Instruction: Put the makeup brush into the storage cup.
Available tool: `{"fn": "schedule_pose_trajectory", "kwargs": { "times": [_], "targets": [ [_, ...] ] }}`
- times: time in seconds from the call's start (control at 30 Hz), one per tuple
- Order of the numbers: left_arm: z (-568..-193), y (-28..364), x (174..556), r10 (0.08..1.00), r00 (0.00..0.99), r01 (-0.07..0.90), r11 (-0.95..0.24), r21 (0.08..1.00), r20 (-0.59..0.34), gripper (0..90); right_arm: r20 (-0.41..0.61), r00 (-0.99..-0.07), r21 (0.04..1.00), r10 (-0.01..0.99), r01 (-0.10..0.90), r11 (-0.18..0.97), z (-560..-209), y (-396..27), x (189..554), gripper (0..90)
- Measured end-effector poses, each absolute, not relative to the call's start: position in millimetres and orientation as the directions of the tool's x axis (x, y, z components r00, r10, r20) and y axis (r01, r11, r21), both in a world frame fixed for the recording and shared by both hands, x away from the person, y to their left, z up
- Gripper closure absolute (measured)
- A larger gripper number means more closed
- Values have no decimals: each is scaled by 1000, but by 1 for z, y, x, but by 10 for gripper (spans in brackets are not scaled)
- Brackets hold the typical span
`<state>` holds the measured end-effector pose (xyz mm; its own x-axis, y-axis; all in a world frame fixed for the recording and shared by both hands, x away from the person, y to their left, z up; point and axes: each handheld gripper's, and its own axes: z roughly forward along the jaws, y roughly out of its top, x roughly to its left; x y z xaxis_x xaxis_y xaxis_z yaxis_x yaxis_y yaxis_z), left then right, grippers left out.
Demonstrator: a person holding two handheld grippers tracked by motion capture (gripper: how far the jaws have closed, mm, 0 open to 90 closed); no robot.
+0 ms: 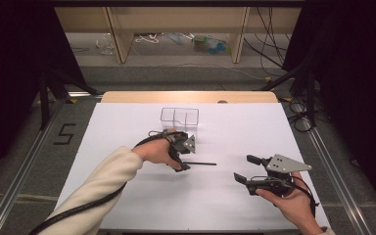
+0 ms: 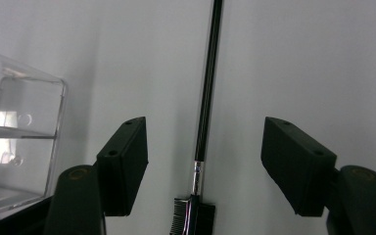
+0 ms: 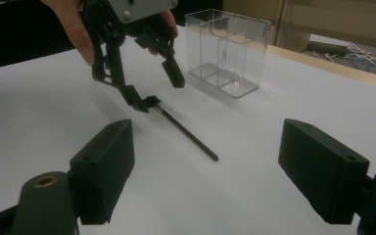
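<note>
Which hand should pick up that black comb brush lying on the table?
Left. The left gripper points down over the comb brush with its fingers open on either side of the comb end. The right gripper sits off to the side, open and empty, away from the brush.

In the left gripper view, the comb head of the thin black brush (image 2: pixel 193 215) is cut off by the bottom edge, and the clear plastic organizer (image 2: pixel 19 142) runs off the left edge. In the high view, the left gripper (image 1: pixel 180 159) and the person's hand hide the brush's head end.
</note>
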<state>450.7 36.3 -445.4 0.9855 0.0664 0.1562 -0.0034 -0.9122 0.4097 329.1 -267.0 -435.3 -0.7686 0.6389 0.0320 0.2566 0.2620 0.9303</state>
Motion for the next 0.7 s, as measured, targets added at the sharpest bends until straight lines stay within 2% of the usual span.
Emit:
{"fn": "schedule_pose_trajectory", "kwargs": {
  "times": [0.17,0.57,0.7],
  "targets": [
    [-452,30,454,55,988,-4,-925,379,145,376,53,-767,925,639,278,258,-435,-267,328,224],
    [-461,24,459,22,995,-11,-948,317,99,424,28,-772,931,635,252,265,-436,-267,329,225],
    [-461,21,461,19,998,-2,-954,298,67,487,31,-775,930,632,254,265,-436,-266,329,225]
  ]
}}
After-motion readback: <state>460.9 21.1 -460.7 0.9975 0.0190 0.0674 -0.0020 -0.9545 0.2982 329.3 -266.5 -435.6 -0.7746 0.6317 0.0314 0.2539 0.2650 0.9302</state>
